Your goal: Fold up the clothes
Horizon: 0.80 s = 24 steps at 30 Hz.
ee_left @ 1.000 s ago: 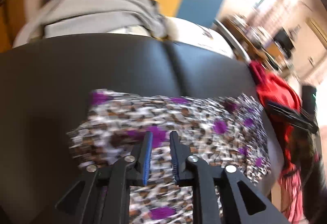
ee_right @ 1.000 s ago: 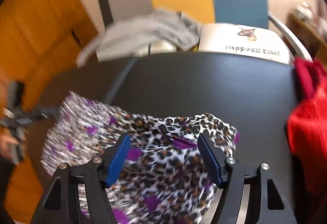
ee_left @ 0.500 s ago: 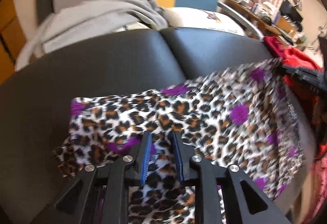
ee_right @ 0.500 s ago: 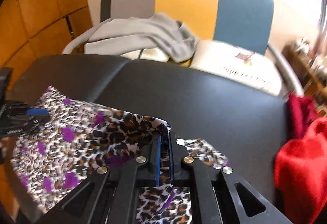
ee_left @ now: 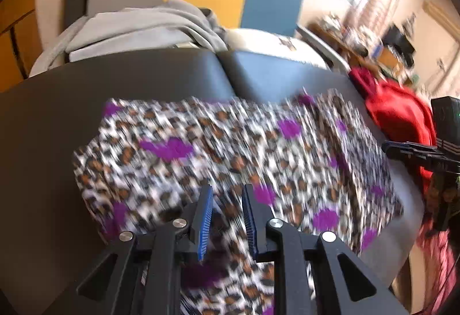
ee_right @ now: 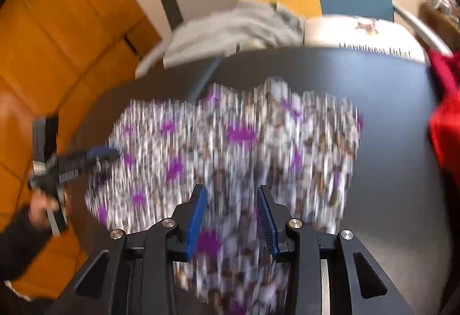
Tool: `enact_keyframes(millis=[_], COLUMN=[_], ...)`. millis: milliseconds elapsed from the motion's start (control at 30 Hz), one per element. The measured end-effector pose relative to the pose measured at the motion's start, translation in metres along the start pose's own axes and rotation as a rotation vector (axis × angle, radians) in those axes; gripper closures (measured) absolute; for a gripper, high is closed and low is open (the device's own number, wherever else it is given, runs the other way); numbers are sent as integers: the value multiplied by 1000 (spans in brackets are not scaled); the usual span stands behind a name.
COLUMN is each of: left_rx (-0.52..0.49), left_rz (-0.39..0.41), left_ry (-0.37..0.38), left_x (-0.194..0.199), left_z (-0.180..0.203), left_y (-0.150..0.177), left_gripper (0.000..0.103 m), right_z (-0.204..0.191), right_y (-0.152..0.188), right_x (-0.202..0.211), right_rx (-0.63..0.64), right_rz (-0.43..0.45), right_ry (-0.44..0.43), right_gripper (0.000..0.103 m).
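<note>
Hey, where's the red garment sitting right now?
The red garment lies at the right edge of the dark surface in both wrist views, just beyond the right side of the leopard-print cloth and in front of the cluttered background.

Black padded table [ee_left: 72, 102], leopard-print garment [ee_left: 230, 148], red garment [ee_left: 399, 113]

My left claw [ee_left: 227, 217] hangs over the leopard-print garment [ee_left: 230, 154], its blue pads a little apart with a fold of the cloth between them; blur hides whether they press it. The garment lies spread on the dark surface [ee_left: 57, 128]. My right claw [ee_left: 414, 152] reaches in near the red garment [ee_left: 399, 113].
</note>
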<state>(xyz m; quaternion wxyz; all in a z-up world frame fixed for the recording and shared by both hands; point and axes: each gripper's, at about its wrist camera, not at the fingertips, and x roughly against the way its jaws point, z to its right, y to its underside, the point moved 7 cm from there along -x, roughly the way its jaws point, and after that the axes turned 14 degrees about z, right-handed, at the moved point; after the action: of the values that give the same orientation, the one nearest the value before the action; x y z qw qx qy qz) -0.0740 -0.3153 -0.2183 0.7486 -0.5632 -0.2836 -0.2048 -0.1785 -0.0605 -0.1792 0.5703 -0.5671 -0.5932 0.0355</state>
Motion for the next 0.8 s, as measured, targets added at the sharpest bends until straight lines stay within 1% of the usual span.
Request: enact_keyframes(millis=[33,67,100,133,167,233,267,367,400,433,533,567,633,667,700,733,800], left_rx=[-8,-12,-21,-25,-4,85,117,157,159,141,92,89,82,80,79,73,46], left_rz=[-28,-45,-44,-49,-61,-67,-66,-44,-35,-26,6,24,66,77,77,70,27], left_ry=[0,-3,-10,-18,-21,-2,3,3,2,-1,-5,3,-1,7,21,20,-41], left_x=[-3,-4,0,4,9,19,24,42,48,53,69,75,83,83,83,81,66], left_z=[1,-2,-4,-6,-13,-29,-34,-34,-31,-23,0,7,13,16,18,20,18], left_y=[9,15,20,24,29,40,44,55,58,60,66,68,64,60,58,57,58], left_gripper=[82,82,82,82,82,83,87,88,87,85,84,84,82,81,80,79,79], right_z=[4,7,10,13,18,25,24,13,8,3,-14,-21,-36,-43,-51,-58,-63], right_y=[17,33,44,55,61,70,74,80,80,80,76,67,52,43,36,32,37], right_x=[0,0,5,11,18,31,35,40,40,39,44,49,50,50,51,42,24], right_rx=[5,11,46,78,76,47,26,69,69,68,67,60,28,12,-2,17,5], right_rz=[-41,-80,-84,-87,-84,-76,-72,-85,-95,-105,-109,-65,8,44,78,77,46], right_ry=[30,60,89,117,137,159,157,167,172,177,210,207,169,149,132,150,178], right_gripper=[64,68,73,74,74,74,74,73,70,69,69,69,67,64,62,62,62])
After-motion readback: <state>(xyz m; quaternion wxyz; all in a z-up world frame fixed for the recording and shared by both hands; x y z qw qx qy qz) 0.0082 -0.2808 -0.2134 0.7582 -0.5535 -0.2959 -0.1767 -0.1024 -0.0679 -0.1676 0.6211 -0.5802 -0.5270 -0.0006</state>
